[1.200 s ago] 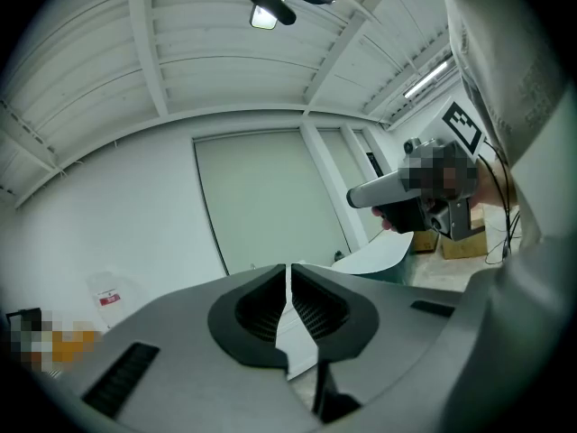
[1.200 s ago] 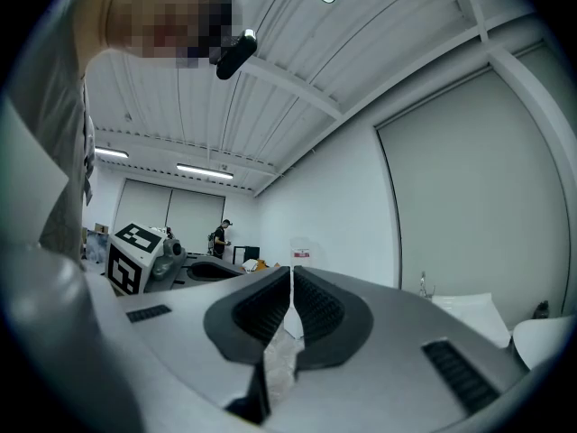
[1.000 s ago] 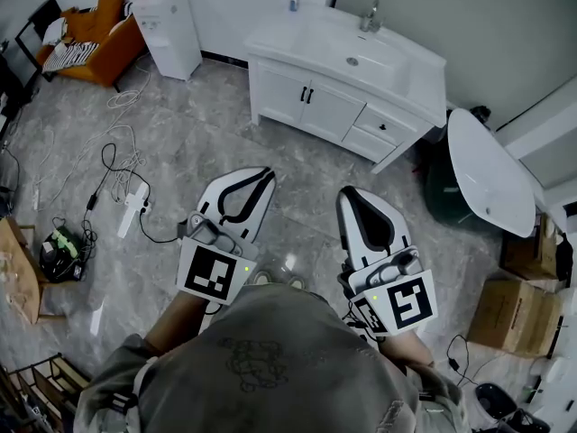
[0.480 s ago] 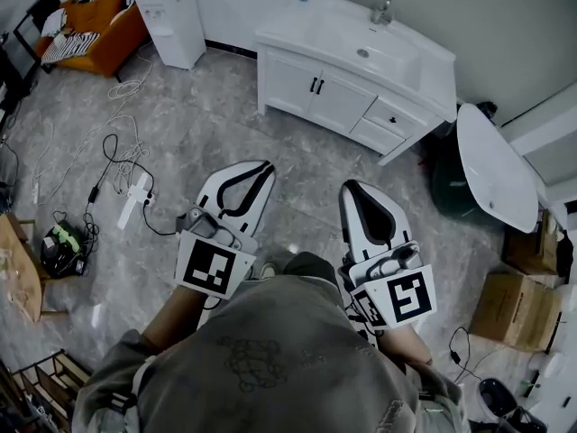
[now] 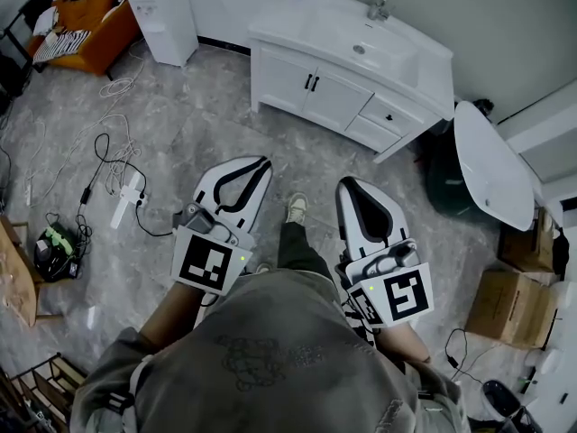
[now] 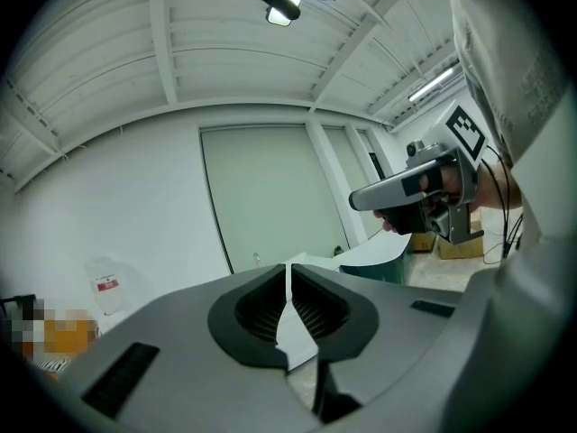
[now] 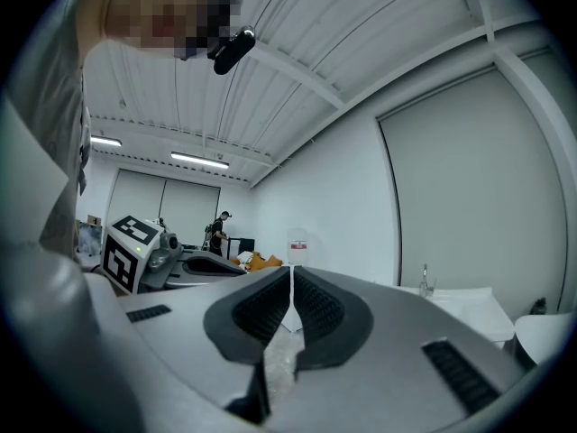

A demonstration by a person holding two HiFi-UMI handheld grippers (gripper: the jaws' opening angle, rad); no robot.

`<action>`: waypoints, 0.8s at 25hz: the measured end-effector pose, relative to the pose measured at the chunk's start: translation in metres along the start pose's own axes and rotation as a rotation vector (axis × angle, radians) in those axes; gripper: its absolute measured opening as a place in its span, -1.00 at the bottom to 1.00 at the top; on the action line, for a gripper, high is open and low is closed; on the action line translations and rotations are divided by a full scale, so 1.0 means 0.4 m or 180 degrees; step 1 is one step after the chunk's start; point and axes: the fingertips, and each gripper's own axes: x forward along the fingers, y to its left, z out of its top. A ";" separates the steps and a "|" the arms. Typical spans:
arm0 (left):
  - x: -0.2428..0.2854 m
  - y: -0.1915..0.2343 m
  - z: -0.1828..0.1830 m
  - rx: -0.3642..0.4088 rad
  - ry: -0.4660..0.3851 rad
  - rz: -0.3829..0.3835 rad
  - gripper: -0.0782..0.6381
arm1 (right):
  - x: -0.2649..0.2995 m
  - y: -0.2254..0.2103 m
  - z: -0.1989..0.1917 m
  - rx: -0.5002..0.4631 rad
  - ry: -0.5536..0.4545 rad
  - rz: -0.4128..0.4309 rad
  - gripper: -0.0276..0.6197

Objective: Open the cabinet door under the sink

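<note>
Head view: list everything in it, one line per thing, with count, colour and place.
Sink cabinet: one, white, against the far wall, both doors shut.
Door handles: two, black, where the doors meet.
Faucet: one, metal, behind the basin.
Water dispenser: one, white, left of the cabinet.
Sofa: one, orange, far left corner.
Cables: several, black and white, floor at left.
Power strip: one, white, among the cables.
Oval panel: one, white, right of the cabinet.
Cardboard boxes: two, brown, right edge.
Shoe: one, pale, between the grippers.
Left gripper: one, white and black, jaws together, empty.
Right gripper: one, white and black, jaws together, empty.
</note>
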 end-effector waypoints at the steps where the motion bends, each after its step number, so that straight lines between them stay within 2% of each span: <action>1: 0.011 0.003 -0.003 0.0000 0.0010 -0.0003 -0.70 | 0.006 -0.010 -0.003 0.0000 -0.0003 -0.0006 -0.82; 8: 0.126 0.035 -0.023 0.0079 0.0072 -0.0033 -0.70 | 0.074 -0.113 -0.024 0.0016 -0.0011 -0.0041 -0.82; 12: 0.217 0.086 -0.039 0.0065 0.0101 0.0033 -0.70 | 0.153 -0.204 -0.048 0.0189 0.0024 0.0008 -0.82; 15: 0.288 0.148 -0.071 0.0000 0.0224 0.0124 -0.69 | 0.232 -0.268 -0.076 0.0298 0.0086 0.0085 -0.82; 20: 0.420 0.210 -0.108 -0.0061 0.0394 0.0116 -0.70 | 0.345 -0.383 -0.101 0.0383 0.0187 0.0142 -0.82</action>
